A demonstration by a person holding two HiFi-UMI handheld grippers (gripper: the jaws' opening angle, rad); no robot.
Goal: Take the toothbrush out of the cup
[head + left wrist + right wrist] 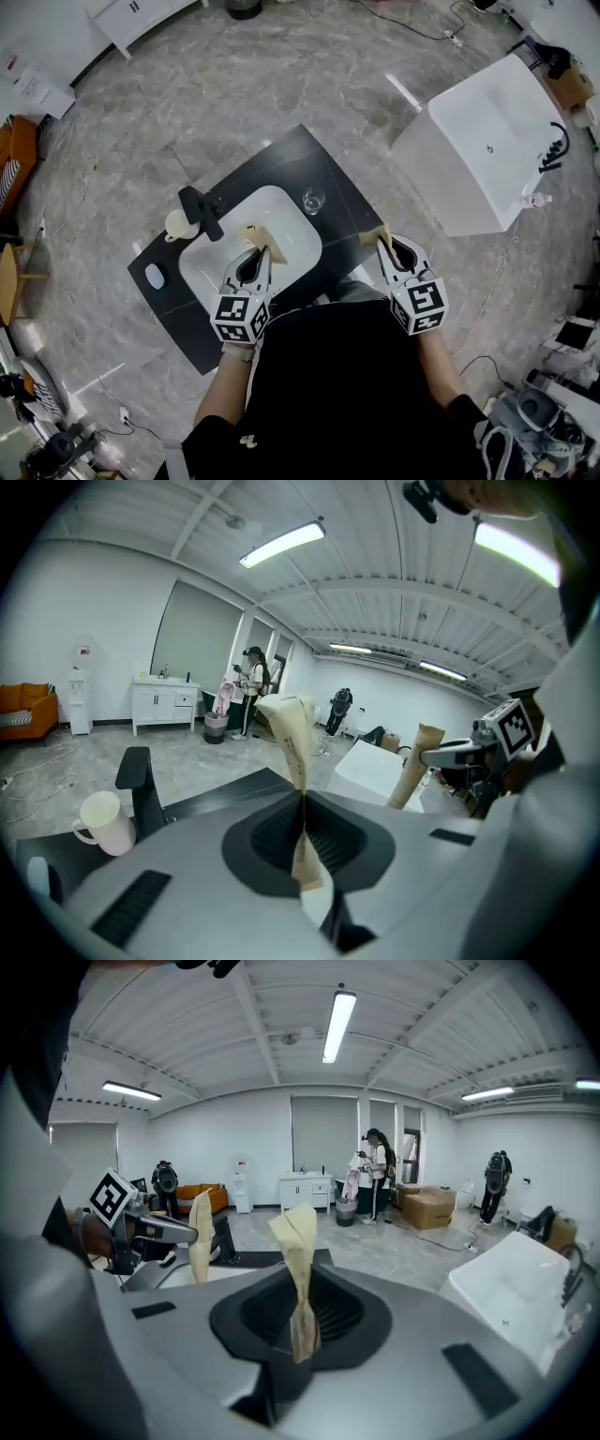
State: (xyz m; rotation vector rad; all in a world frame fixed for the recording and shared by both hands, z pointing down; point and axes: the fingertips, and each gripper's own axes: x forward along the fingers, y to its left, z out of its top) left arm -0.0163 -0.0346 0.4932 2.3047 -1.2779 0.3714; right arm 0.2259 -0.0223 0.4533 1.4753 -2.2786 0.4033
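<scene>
Both our left gripper [255, 234] and right gripper [379, 236] are shut and empty; we hold them by the sink [281, 217], ready to reach the cup [175, 223].

Free room lies over the white basin [281, 217] and the bare rear corner of the desk [300, 155]; the black faucet [202, 211] and cream cup [176, 224] block the left rim, a clear glass [313, 200] the right.

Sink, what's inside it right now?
The sink shows only a bare white basin in the head view. The left gripper covers its near part, so what lies there cannot be seen.
</scene>
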